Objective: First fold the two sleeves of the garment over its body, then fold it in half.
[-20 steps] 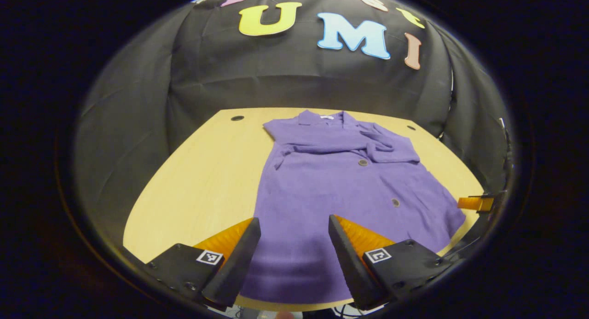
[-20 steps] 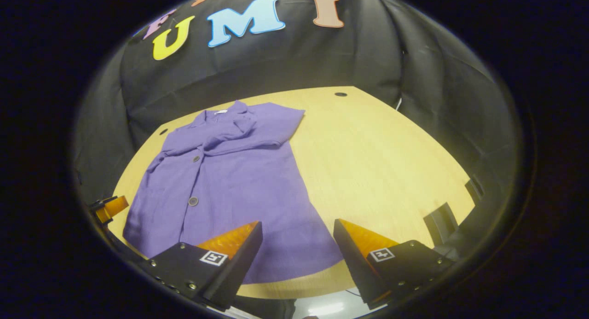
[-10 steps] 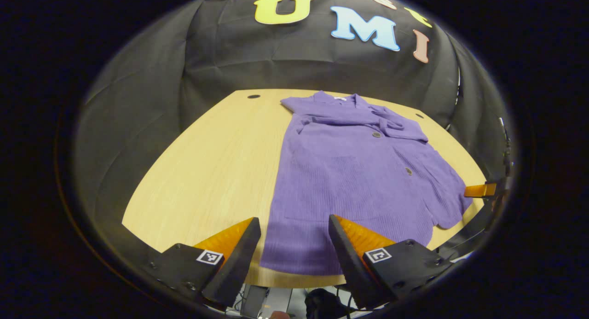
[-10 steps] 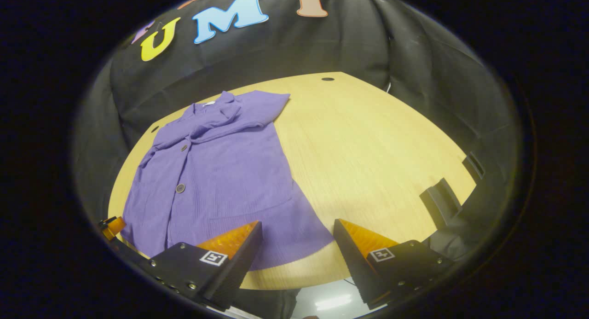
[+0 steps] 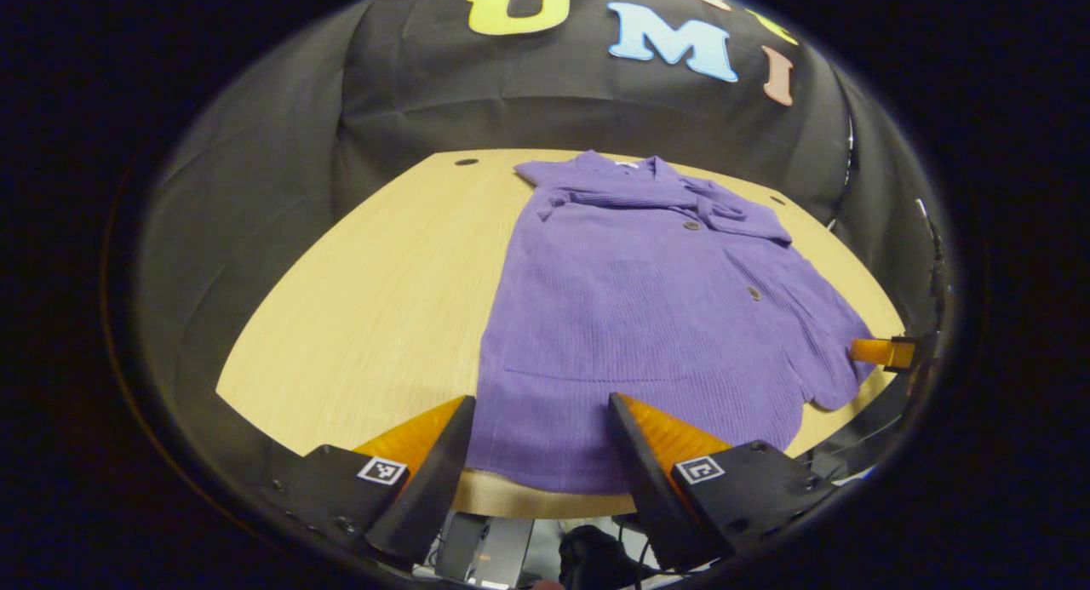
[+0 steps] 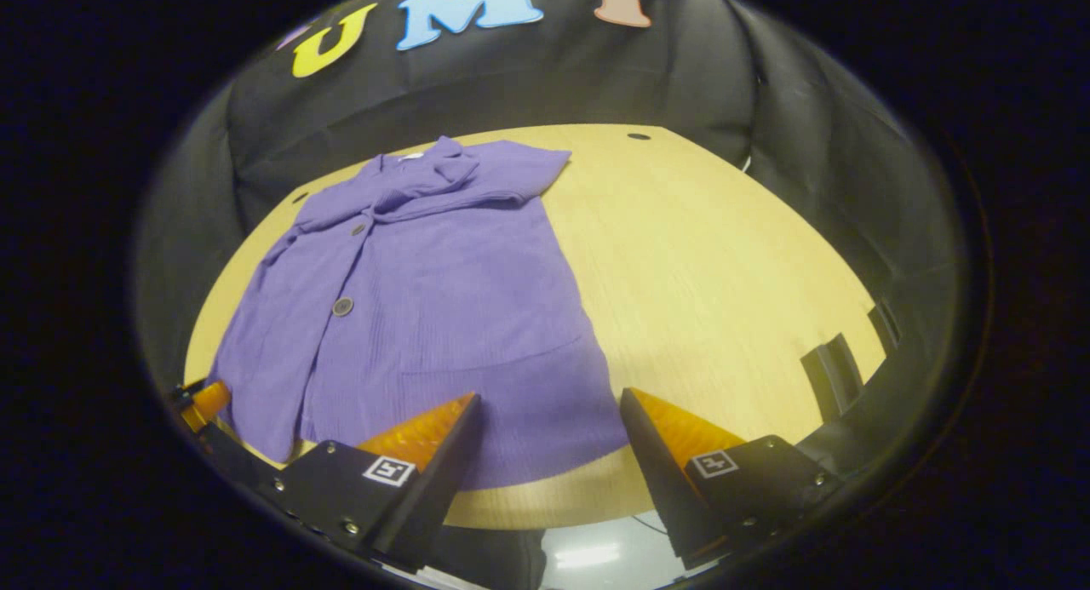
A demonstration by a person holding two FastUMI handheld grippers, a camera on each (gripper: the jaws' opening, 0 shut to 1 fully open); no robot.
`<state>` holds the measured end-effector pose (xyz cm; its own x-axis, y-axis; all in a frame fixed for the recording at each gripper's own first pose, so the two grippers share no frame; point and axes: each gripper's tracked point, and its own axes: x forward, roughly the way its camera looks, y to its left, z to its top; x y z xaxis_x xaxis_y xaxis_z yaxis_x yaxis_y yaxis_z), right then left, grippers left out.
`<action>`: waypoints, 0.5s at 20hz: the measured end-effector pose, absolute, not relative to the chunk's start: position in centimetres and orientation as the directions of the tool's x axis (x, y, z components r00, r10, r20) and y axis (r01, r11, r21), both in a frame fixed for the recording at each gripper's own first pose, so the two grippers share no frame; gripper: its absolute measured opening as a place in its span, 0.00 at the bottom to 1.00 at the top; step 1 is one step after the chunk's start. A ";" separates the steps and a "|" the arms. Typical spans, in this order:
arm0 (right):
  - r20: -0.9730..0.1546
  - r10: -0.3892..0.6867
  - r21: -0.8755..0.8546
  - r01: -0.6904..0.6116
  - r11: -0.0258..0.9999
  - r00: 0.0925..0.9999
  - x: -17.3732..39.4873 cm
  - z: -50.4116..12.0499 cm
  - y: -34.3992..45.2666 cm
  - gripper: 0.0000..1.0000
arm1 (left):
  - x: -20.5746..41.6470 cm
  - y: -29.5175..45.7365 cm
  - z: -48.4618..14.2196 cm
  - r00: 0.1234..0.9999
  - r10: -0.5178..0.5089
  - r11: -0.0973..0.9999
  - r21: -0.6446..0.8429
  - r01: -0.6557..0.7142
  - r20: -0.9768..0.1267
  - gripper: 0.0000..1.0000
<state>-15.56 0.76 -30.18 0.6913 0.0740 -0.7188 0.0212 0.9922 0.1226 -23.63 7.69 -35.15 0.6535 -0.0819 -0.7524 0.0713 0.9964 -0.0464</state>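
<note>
A purple garment (image 5: pixel 647 317) lies flat on the wooden table (image 5: pixel 375 300), both sleeves (image 5: pixel 673 205) folded across its chest near the collar. The left gripper (image 5: pixel 541 441) hovers just short of the hem's near corner, fingers spread wide, gripping nothing — cloth lies ahead and between them. The right gripper (image 6: pixel 549 437) hangs likewise at the opposite hem corner (image 6: pixel 588 437), wide open and empty — the garment stretching away ahead and to its left.

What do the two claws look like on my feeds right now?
Each claw, left and right, has two wedge-shaped, tapering fingers on blocky black mounts with visible screws. Each mount carries a small square black-and-white marker tag.
</note>
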 end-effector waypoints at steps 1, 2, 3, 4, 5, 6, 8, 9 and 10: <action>-0.721 0.079 0.126 0.019 0.992 0.689 -15.4 -30.3 1.2 1.00 | -23.7 7.6 -35.3 0.653 -0.077 0.996 -0.032 0.080 -0.754 1.00; -0.723 0.079 0.128 0.020 0.992 0.687 -15.3 -30.4 1.3 1.00 | -23.7 7.4 -35.4 0.651 -0.077 0.995 -0.021 0.094 -0.755 0.95; -0.723 0.085 0.132 0.016 0.991 0.686 -15.3 -30.2 1.5 0.93 | -23.5 7.1 -35.3 0.656 -0.085 0.995 -0.028 0.097 -0.750 0.95; -0.723 0.088 0.144 0.024 0.989 0.686 -15.2 -30.3 1.6 0.89 | -23.4 6.7 -35.2 0.657 -0.094 0.995 -0.040 0.096 -0.748 0.85; -0.724 0.088 0.150 0.031 0.988 0.684 -15.1 -30.1 1.7 0.74 | -23.5 6.4 -35.2 0.657 -0.102 0.993 -0.039 0.110 -0.747 0.75; -0.724 0.091 0.146 0.023 0.989 0.683 -15.1 -30.1 1.7 0.59 | -23.4 6.0 -35.3 0.656 -0.108 0.992 -0.040 0.117 -0.747 0.65; -0.717 0.085 0.192 0.079 0.978 0.692 -14.8 -30.1 1.9 0.40 | -22.8 5.9 -35.3 0.657 -0.114 0.993 -0.063 0.100 -0.745 0.35; -0.718 0.091 0.205 0.085 0.975 0.690 -14.8 -30.1 1.9 0.22 | -22.6 5.9 -35.3 0.653 -0.121 0.993 -0.080 0.092 -0.747 0.27; -0.711 0.078 0.211 0.106 0.972 0.699 -15.0 -29.7 1.6 0.22 | -22.5 6.0 -35.1 0.653 -0.120 0.993 -0.094 0.075 -0.747 0.17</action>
